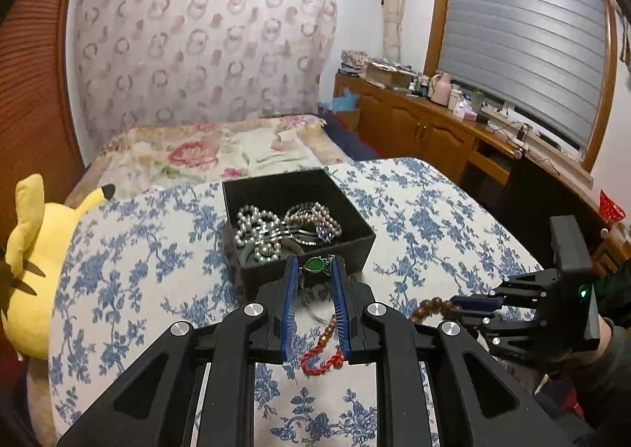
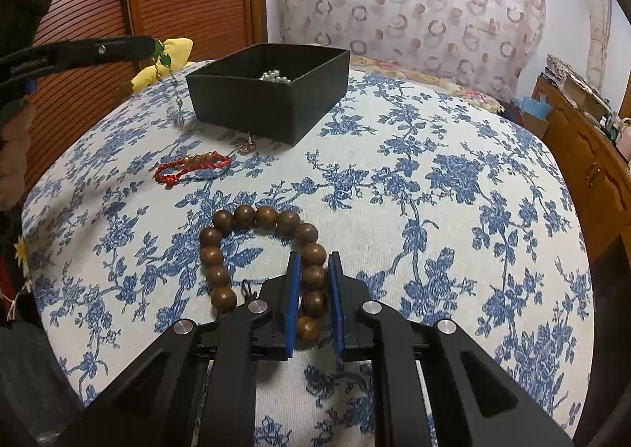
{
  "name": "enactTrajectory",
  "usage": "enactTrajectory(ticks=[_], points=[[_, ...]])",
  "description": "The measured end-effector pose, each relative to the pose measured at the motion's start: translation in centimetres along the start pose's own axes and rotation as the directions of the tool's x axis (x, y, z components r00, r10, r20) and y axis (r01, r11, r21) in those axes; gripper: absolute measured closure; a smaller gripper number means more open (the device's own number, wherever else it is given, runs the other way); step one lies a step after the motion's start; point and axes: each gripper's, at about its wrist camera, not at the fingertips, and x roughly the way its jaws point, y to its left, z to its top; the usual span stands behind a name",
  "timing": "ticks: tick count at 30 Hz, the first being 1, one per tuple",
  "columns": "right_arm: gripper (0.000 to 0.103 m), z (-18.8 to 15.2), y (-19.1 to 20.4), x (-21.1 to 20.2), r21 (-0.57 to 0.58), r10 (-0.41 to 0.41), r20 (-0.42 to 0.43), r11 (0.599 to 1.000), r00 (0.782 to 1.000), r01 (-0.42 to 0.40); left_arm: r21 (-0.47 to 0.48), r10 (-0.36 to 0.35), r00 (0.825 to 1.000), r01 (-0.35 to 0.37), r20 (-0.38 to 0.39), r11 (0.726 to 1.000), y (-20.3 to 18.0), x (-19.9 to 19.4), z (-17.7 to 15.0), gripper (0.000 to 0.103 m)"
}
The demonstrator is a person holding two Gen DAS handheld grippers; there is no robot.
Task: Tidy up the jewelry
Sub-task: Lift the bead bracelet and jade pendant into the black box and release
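Observation:
A black open box (image 1: 276, 187) holds pearl strands (image 1: 256, 226) and metal pieces. My left gripper (image 1: 314, 265) is shut on a green-stone necklace (image 1: 314, 265) and holds it just before the box's near wall; in the right wrist view the necklace (image 2: 165, 60) hangs from that gripper, chain trailing to the cloth left of the box (image 2: 268, 100). My right gripper (image 2: 313, 261) is shut on a brown wooden bead bracelet (image 2: 244, 216) lying on the cloth. A red cord bracelet (image 2: 189, 167) lies between bracelet and box.
The blue-flowered tablecloth (image 2: 434, 190) covers a round table. A small earring (image 2: 248, 145) lies by the box's near wall. A yellow plush toy (image 1: 35, 261) sits at the table's left edge. A bed and a wooden cabinet (image 1: 414, 123) stand behind.

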Motion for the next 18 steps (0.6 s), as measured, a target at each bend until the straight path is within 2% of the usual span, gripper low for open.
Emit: enactTrajectory(ticks=[5, 18], points=[[0.088, 0.7, 0.0, -0.3, -0.001, 0.011, 0.016, 1.000, 1.000, -0.011, 0.004, 0.008, 1.000, -0.008, 0.017, 1.000, 0.3, -0.1, 0.9, 0.087], [0.088, 7.7, 0.6, -5.2, -0.072, -0.011, 0.213, 0.997, 0.977, 0.027, 0.013, 0.025, 0.999, -0.026, 0.042, 1.000, 1.3, 1.0, 3.9, 0.087]])
